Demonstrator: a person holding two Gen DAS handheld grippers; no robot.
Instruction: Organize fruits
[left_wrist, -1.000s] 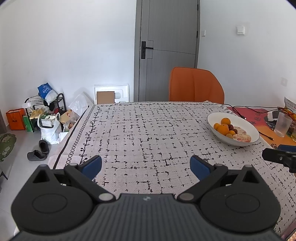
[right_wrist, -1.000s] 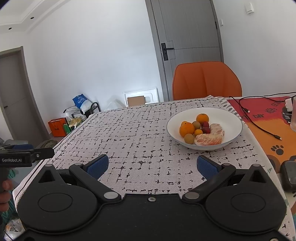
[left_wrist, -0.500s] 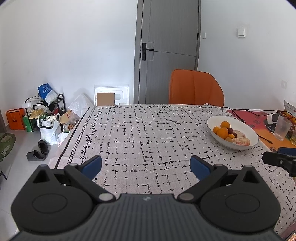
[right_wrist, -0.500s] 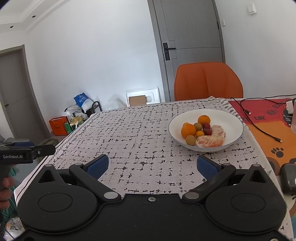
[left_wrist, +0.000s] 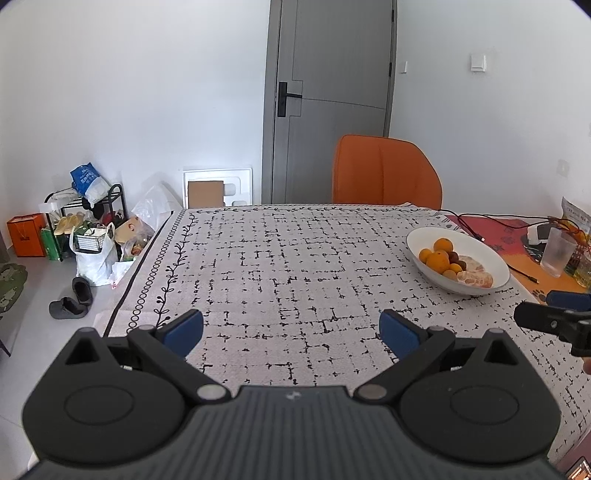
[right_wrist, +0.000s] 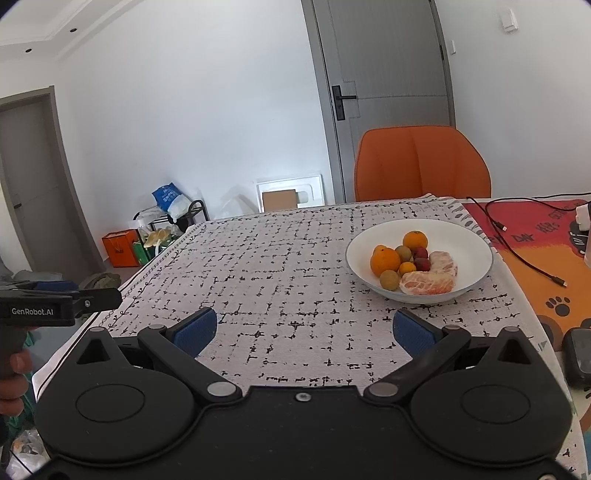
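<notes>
Table: a tablecloth (left_wrist: 280, 266) with a black broken-grid print covered most of it; an orange mat (right_wrist: 535, 266) with paw prints lay along its right side.
Chair: an orange chair (right_wrist: 421, 162) stood at the far edge, in front of a grey door (left_wrist: 332, 99).
Bowl: a white bowl (right_wrist: 472, 243) sat on the cloth near the right edge, holding all the fruit.
Fruit: oranges (right_wrist: 385, 260), a peeled pomelo (right_wrist: 428, 282), small brown-green fruits (right_wrist: 389, 279) and red ones (right_wrist: 422, 263) lay together in the bowl, touching.
Left gripper (left_wrist: 291, 328): its blue-padded fingers stood wide apart over bare cloth, holding nothing, well apart from the bowl.
Right gripper (right_wrist: 306, 330): likewise spread and empty, just short of the bowl.
Cable: a black cable (right_wrist: 517, 236) ran across the mat.
</notes>
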